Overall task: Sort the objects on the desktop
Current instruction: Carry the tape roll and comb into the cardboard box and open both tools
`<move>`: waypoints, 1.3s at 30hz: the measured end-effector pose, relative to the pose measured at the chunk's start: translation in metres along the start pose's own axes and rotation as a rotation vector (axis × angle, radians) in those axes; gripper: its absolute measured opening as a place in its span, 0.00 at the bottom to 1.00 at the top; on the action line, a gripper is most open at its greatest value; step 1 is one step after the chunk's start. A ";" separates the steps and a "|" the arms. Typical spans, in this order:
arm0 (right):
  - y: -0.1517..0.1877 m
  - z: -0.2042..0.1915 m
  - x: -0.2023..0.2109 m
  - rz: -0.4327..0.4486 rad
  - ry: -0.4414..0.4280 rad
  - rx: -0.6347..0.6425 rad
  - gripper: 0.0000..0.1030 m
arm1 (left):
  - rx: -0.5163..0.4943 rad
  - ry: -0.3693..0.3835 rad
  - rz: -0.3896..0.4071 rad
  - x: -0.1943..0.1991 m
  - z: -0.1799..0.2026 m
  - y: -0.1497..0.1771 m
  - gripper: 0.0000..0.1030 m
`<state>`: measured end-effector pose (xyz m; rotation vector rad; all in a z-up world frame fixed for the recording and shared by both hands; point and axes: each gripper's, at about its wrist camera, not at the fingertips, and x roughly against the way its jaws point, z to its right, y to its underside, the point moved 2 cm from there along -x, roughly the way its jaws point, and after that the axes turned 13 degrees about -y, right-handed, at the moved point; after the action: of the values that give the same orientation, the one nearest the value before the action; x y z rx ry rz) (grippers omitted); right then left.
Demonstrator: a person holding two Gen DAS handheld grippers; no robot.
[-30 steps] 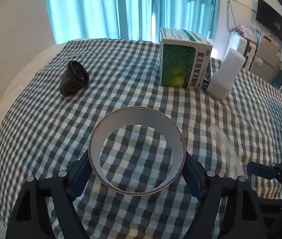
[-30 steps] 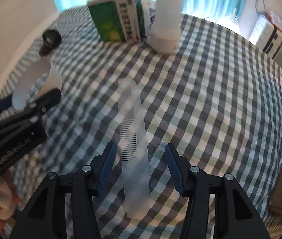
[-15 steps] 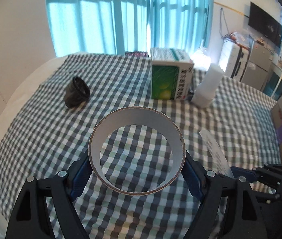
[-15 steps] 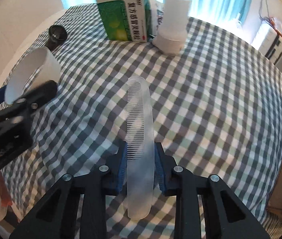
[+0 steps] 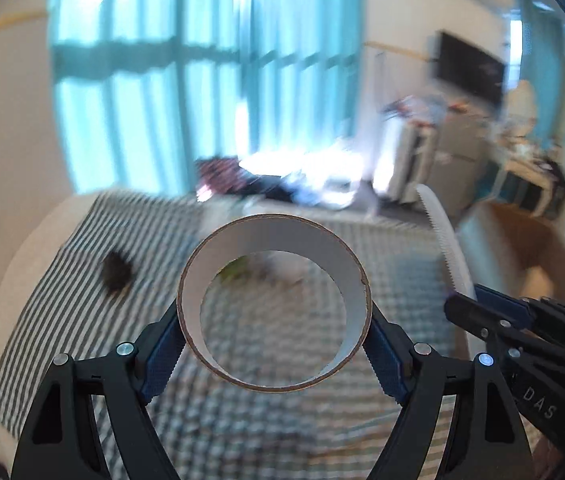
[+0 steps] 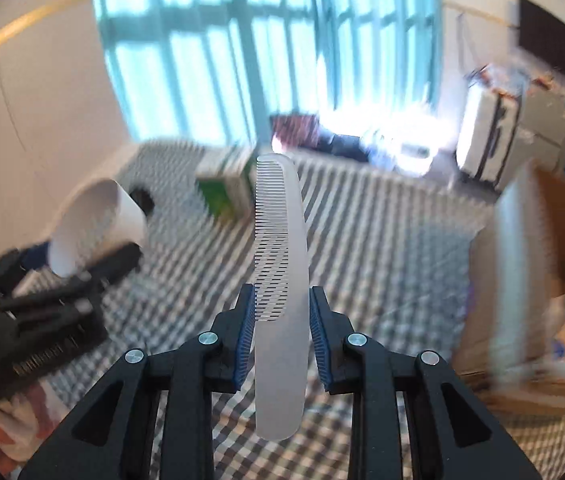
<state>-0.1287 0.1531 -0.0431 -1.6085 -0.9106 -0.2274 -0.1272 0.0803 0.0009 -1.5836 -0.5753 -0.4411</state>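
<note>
Both tools are matte black plastic with angular, hollowed-out arms. The left gripper carries blue ribbed pads on its fingertips and round silver screw heads at the arm joints just behind those pads. The right gripper is built the same, blue pads and silver screws alike, and pale lettering runs along each tool's black housing, too blurred to read fully.

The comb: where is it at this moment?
In the right wrist view the translucent comb is clamped between the right gripper fingers, held above the checked tablecloth, its tip pointing toward the green box.
</note>
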 end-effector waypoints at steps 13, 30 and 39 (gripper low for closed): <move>-0.061 0.133 0.184 0.192 0.225 -0.111 0.26 | -0.097 0.386 0.046 0.067 0.190 -0.089 0.81; -0.020 0.248 0.145 -0.003 0.486 -0.217 0.59 | -0.258 0.324 -0.075 0.010 0.273 -0.039 1.00; -0.027 0.225 0.159 0.037 0.566 -0.138 0.72 | -0.215 0.270 -0.055 0.016 0.237 -0.044 1.00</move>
<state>-0.1144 0.4239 0.0133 -1.5630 -0.4341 -0.6915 -0.1544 0.3191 0.0230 -1.6790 -0.3744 -0.7656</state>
